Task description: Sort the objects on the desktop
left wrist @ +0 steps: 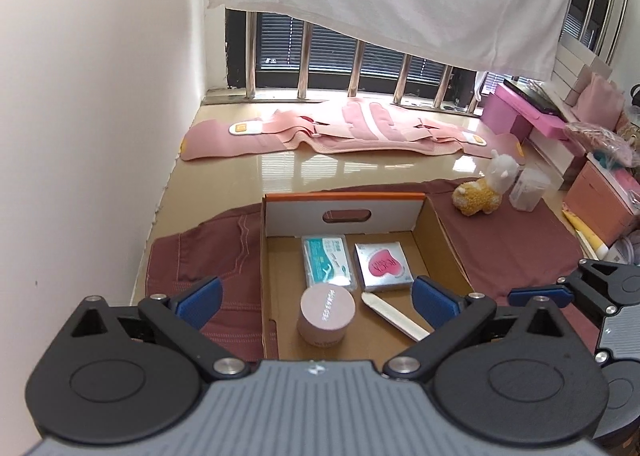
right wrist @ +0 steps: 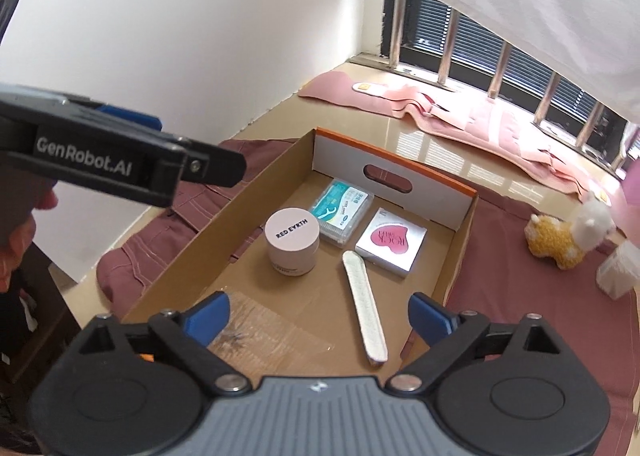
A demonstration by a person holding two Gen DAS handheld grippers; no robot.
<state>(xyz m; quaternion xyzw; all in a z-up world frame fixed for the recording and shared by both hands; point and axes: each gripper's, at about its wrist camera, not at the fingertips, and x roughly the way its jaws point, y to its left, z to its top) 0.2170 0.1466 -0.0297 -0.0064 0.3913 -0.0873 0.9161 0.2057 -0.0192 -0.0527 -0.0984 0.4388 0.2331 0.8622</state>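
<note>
Left gripper [left wrist: 316,296]: spread wide and empty, poised above the near end of the cardboard box [left wrist: 448,244], probably between placements.
Right gripper [right wrist: 318,316]: also wide apart, nothing between its blue pads, hovering over the box's near right corner; both seemed free to fetch the next item.
Box contents: pink jar [right wrist: 293,242] upright at the left; floss-pick case [right wrist: 342,211] and silver heart-printed box [right wrist: 391,242] lay flat side by side against the far wall; nail file [right wrist: 365,306] lay flat nearer the grippers. The tidy row suggests deliberate sorting.
Unsorted: plush toy [left wrist: 482,191] and clear plastic container [left wrist: 528,189] stood on the maroon cloth [left wrist: 512,248] right of the box, well apart from it, likely next.
Left view only: the right gripper's blue fingertip at the edge, plus pink boxes on the far right.
Right view only: the jar's lid lettering, clear tape on the box floor, and the left gripper side-on.
</note>
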